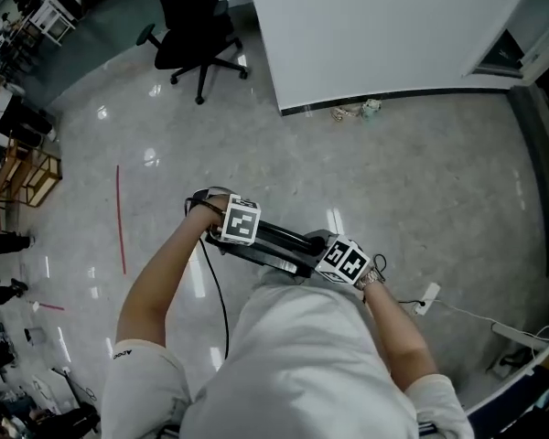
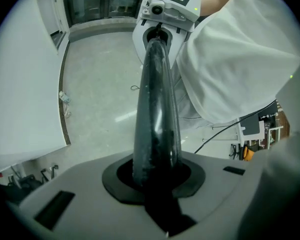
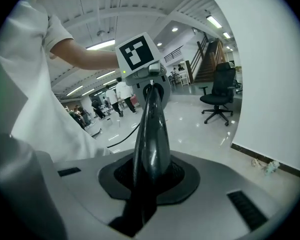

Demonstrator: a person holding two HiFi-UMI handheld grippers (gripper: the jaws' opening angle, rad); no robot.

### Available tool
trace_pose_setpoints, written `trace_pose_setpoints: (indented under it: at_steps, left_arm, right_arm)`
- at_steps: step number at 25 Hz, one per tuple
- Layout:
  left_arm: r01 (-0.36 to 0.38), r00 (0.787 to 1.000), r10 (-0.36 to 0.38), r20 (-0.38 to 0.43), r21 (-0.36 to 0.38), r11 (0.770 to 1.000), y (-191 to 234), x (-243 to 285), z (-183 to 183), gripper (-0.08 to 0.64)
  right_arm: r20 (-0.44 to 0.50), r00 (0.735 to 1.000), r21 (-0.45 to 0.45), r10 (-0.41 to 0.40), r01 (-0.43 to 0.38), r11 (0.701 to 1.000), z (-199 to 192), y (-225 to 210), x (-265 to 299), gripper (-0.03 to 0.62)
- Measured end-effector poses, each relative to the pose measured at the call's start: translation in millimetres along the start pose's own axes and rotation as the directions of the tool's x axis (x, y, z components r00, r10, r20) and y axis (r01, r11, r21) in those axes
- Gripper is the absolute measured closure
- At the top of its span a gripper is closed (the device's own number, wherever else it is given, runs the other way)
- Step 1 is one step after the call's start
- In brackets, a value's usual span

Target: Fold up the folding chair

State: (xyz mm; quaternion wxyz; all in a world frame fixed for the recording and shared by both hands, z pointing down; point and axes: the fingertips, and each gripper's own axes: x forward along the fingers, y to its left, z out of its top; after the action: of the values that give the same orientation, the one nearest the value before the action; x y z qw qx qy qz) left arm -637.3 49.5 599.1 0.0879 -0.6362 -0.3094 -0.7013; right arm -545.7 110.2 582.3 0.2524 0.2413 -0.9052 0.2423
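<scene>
Clamping black chair bar point(image 1: 288, 239) — left gripper point(image 2: 157, 179) at one end, right gripper point(image 3: 149, 176) at other, both clenched.

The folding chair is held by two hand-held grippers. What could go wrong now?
1. The left hand-held gripper and the right hand-held gripper each pinch only one smooth, shiny black bar of the folding chair. It might slip or swing and drop.
2. A black cable hangs right beside the chair and could snag on it.
3. A white power strip and its cord lie on the floor by the person's right side, so the person might trip over them.
</scene>
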Motion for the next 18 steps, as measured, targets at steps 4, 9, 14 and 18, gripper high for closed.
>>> trace_pose_setpoints:
  at_steps: [4,9,14,18]
  left_arm:
    - [0.003,0.998,0.005,-0.07,0.111,0.994,23.0,-6.2,41.2,0.472]
    - [-0.009,0.995,0.03,-0.1,0.203,0.979,60.5,-18.2,116.5,0.482]
    - [-0.018,0.995,0.046,-0.091,0.287,0.958,79.6,-28.2,173.9,0.483]
    - [-0.025,0.994,0.058,-0.089,0.329,0.944,109.1,-44.3,206.0,0.483]
  right_arm:
    - [-0.024,0.997,0.022,-0.078,0.079,0.997,-25.8,-6.0,-33.1,0.528]
    - [-0.013,0.986,0.119,-0.165,0.165,0.979,-66.7,-43.2,-90.9,0.531]
    - [-0.007,0.973,0.146,-0.23,0.229,0.962,-89.1,-60.0,-141.1,0.531]
    - [-0.009,0.958,0.179,-0.288,0.285,0.942,-93.4,-82.7,-171.6,0.531]
